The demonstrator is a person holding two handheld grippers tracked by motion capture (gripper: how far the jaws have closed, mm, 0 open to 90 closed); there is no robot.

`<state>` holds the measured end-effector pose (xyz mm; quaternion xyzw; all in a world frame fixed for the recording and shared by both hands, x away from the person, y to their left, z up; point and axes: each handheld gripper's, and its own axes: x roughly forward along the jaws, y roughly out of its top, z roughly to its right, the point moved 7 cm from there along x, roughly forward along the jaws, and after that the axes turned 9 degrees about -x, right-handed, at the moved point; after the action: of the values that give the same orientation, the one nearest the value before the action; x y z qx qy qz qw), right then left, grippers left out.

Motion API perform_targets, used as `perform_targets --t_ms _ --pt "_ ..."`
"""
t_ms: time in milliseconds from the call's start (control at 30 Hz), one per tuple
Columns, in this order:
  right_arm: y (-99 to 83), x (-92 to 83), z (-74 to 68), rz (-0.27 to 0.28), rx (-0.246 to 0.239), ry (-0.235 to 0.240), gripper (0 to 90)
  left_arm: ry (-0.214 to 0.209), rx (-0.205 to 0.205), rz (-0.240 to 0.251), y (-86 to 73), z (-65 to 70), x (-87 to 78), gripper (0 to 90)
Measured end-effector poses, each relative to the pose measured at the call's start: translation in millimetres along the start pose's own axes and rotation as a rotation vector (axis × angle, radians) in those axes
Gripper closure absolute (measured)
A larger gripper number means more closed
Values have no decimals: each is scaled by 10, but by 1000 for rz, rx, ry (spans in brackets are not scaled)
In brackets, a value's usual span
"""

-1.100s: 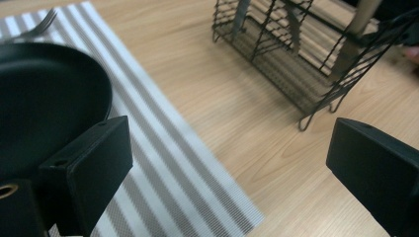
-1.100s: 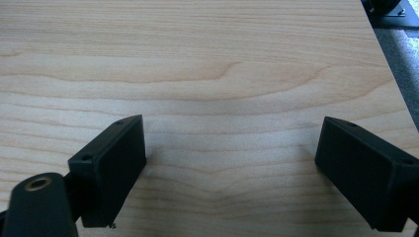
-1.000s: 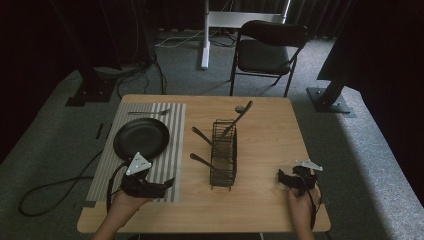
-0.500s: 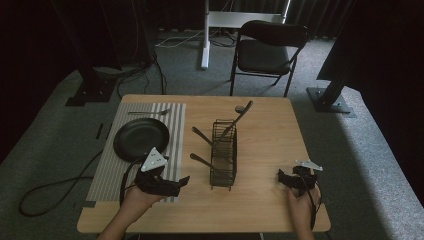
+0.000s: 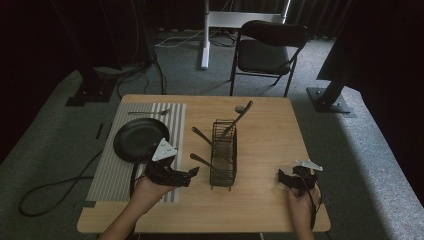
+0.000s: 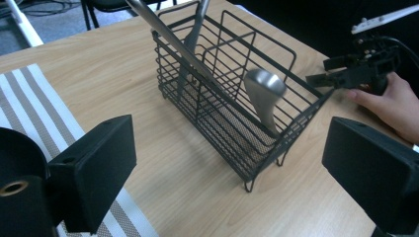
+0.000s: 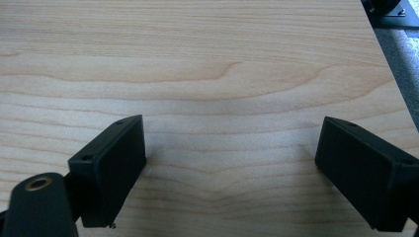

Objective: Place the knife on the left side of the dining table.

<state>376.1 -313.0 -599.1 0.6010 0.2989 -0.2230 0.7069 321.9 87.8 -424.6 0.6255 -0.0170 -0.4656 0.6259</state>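
Wire rack [image 6: 232, 103] beyond spread fingers [image 6: 94, 168]

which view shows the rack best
The left gripper view: the rack is close, its wires and the utensils inside clear. The high view shows it whole but small, mid-table. The right gripper view faces bare table.

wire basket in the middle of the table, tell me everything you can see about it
The wire basket is a black, narrow, open-topped rack of thin metal rods with a fine mesh floor, standing upright on small feet on the wooden table. Wire dividers split it into compartments. Several metal utensils lean in it, handles poking out over its sides; one has a rounded, spoon-like end. The left gripper, open, points at it from close by without touching.
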Motion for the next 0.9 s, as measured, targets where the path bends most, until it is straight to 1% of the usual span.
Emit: perform_targets --t_ms 33,67,300,367,400,433,467,500,533,600,633,667,733,800,833,867,900 --pt "0 0 0 0 0 0 112 1 -13 -4 8 -5 12 158" --pt "0 0 0 0 0 0 112 -3 -30 -9 22 -7 44 158" --pt "0 0 0 0 0 0 112 -21 -36 -5 84 39 125 164" --pt "0 0 0 0 0 0 112 -20 -39 -3 90 39 133 223" --pt "0 0 0 0 0 0 112 -23 -50 0 103 39 150 229" --pt "0 0 0 0 0 0 112 -23 -50 0 103 39 150 251" --pt "0 0 0 0 0 0 112 -37 -60 7 114 36 163 288" --pt "0 0 0 0 0 0 112 -46 -73 10 117 34 169 314" --pt "0 -1 0 0 0 0 112 -51 -78 10 118 31 175 353" --pt "0 0 -1 0 1 0 112 -45 -79 15 117 27 188 434" --pt "0 0 -1 0 1 0 112 -45 -79 15 117 27 188 456" --pt "0 -1 0 0 0 0 112 -53 -81 15 117 28 192 456" --pt "0 0 0 0 0 0 112 -70 -76 12 120 43 191 516" --pt "0 0 0 0 1 0 112 -74 -55 5 123 67 191 581" --pt "0 0 0 0 0 0 112 -84 -49 -3 121 82 195 616" --pt "0 0 0 0 0 0 112 -93 -46 -12 114 96 200 659" --pt "0 0 0 0 0 0 112 -93 -46 -12 114 96 200 680"
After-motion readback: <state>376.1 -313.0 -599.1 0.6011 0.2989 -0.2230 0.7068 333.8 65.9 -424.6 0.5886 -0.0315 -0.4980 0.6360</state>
